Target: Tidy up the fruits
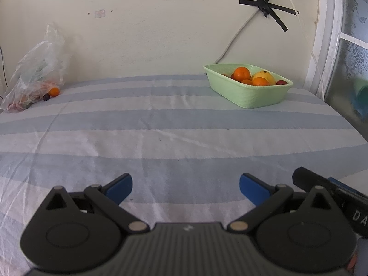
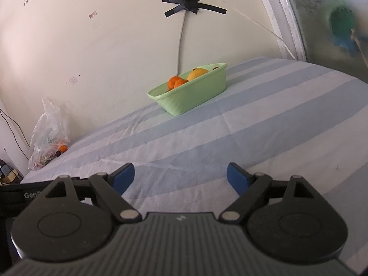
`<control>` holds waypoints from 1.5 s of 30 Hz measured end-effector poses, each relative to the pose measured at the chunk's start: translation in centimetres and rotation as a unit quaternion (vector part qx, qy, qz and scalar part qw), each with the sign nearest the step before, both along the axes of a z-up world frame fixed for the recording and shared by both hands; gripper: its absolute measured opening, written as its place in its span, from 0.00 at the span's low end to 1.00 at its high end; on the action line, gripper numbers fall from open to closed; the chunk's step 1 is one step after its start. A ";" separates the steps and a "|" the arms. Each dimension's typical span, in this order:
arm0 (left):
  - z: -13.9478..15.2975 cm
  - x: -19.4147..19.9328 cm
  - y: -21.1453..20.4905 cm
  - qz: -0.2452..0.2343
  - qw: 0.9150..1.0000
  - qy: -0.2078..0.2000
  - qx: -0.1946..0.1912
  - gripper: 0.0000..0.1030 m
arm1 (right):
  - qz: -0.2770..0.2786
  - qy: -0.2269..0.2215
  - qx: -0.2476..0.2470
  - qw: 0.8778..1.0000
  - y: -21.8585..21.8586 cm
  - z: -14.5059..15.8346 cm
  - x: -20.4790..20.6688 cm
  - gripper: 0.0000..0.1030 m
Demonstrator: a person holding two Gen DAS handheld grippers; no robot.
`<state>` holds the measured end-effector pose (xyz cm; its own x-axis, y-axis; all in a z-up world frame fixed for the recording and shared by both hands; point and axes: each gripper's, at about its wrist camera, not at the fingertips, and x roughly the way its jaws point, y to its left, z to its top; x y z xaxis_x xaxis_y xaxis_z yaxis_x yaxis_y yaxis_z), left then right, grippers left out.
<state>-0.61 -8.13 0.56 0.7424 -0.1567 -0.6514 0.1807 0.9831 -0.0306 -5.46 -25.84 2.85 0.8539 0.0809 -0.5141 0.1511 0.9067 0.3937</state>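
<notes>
Starting at the far left, against the wall: clear plastic bag (image 1: 38,73), crumpled and slumped on the striped bed sheet (image 1: 174,124), with an orange (image 1: 54,91) and a small dark fruit (image 1: 46,96) at its mouth, touching one another; more contents inside, too blurred to name. Same bag (image 2: 49,133) at the left edge in the right wrist view, orange (image 2: 62,147) at its foot.

Moving right across bare sheet: pale green basket (image 1: 250,94), set near the wall and well apart from the bag. Inside it, several oranges (image 1: 242,73), a larger yellow fruit (image 1: 264,74) behind them, and a dark red fruit (image 1: 281,82) at the right end. Seen from the right wrist: basket (image 2: 195,94) angled, oranges (image 2: 175,82) toward its left end, yellow fruit (image 2: 197,72) further right.

Above the basket: crossed strips of black tape (image 1: 268,7) on the wall, holding a grey cable (image 1: 234,39) running down behind the basket.

Nearest the cameras: left gripper (image 1: 185,187) low over the sheet, blue pads (image 1: 120,187) spread wide, nothing between. Just beside it on the right, part of the right gripper's black body (image 1: 331,191). Right gripper (image 2: 180,178) likewise spread wide, blue pads (image 2: 124,178) clear of everything, only sheet (image 2: 264,124) beneath.

Far right: white window frame (image 1: 326,46).
</notes>
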 end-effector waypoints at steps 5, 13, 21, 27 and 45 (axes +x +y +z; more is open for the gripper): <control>-0.1 0.2 0.2 0.002 1.000 0.003 -0.003 1.00 | 0.002 0.001 -0.005 1.000 0.2 0.1 0.0 0.87; -0.2 0.3 0.5 0.003 1.000 0.006 -0.006 1.00 | -0.007 -0.003 0.004 1.000 0.1 0.0 -0.1 0.87; -0.4 0.3 0.4 0.004 1.000 0.008 -0.003 1.00 | -0.010 -0.002 0.011 1.000 0.0 -0.1 -0.2 0.87; -0.5 0.4 0.2 0.007 1.000 0.010 0.004 1.00 | -0.008 0.000 0.008 1.000 0.0 -0.1 0.0 0.87; -0.6 0.3 0.1 0.005 1.000 0.007 0.008 1.00 | 0.004 0.002 -0.002 1.000 0.1 -0.1 0.1 0.87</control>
<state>-0.32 -7.98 0.01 0.7341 -0.1394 -0.6646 0.1706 0.9852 -0.0183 -5.34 -25.77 2.78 0.8510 0.0846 -0.5182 0.1463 0.9097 0.3887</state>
